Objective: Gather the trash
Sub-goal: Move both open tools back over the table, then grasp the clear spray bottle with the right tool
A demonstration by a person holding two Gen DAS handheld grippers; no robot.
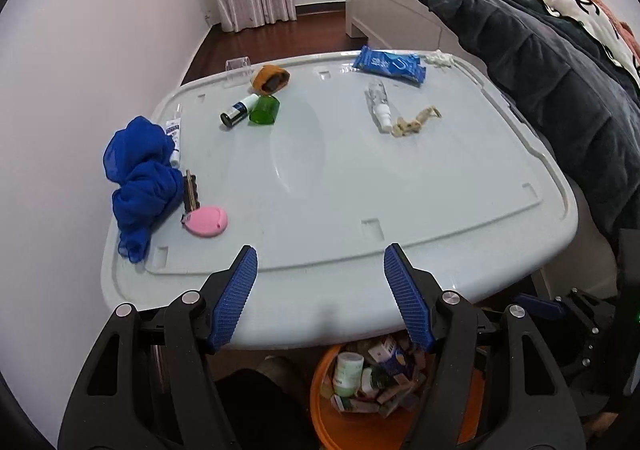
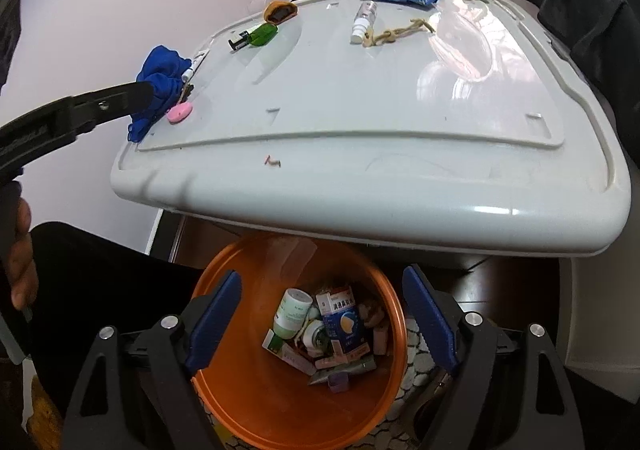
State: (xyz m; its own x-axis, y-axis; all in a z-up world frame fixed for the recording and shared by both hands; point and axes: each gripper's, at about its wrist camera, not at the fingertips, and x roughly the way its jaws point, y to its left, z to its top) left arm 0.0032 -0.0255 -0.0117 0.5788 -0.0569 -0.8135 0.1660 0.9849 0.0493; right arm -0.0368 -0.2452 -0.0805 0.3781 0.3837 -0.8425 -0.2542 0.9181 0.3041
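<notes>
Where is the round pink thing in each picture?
Left wrist view: pink round thing lies at lower left of the grey lid.
Right wrist view: it lies at the lid's left edge.
Shared landmark: the blue cloth right beside it.

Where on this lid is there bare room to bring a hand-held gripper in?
The middle and near-right of the grey lid are bare, between the pink disc and the twisted rope scrap. The left edge is crowded around the blue cloth; the far edge holds the blue packet.
</notes>
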